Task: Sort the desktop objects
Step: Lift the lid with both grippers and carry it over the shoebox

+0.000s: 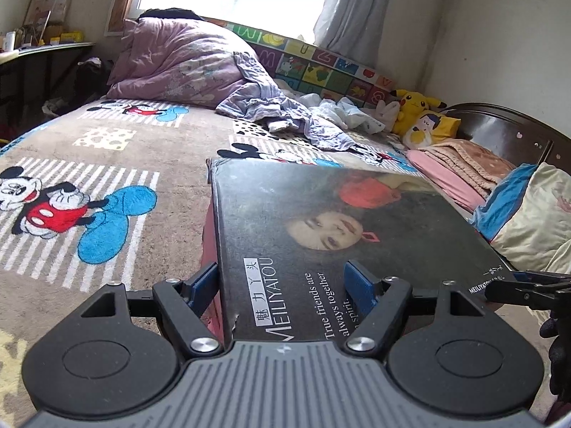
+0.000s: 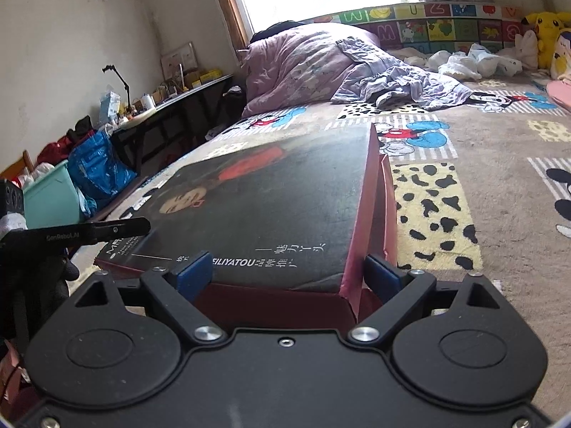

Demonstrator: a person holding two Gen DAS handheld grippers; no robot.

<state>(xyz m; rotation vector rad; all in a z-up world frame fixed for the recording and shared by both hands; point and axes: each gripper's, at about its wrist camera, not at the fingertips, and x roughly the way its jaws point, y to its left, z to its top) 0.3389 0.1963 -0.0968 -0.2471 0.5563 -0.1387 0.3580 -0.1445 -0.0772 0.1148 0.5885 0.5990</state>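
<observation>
Only the right wrist view showed us the box's red base [image 2: 387, 192] under the lid [image 2: 285, 192], on the bed [image 2: 499, 185]. Our left tongs [image 1: 285, 285] and right tongs [image 2: 287, 273] each straddled a lid corner, spread apart, level.

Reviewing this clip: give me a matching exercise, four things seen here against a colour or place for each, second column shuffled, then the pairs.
Things:
1. box lid
2. quilt
3. plush toy
4. plastic bag

Descriptions:
A. yellow, at the bed's far corner
B. blue, on the floor beside the bed
C. dark, printed MEILIYATOU, between both tools' fingers
D. lilac, heaped under the window

Pairs: 1-C, 2-D, 3-A, 4-B
</observation>
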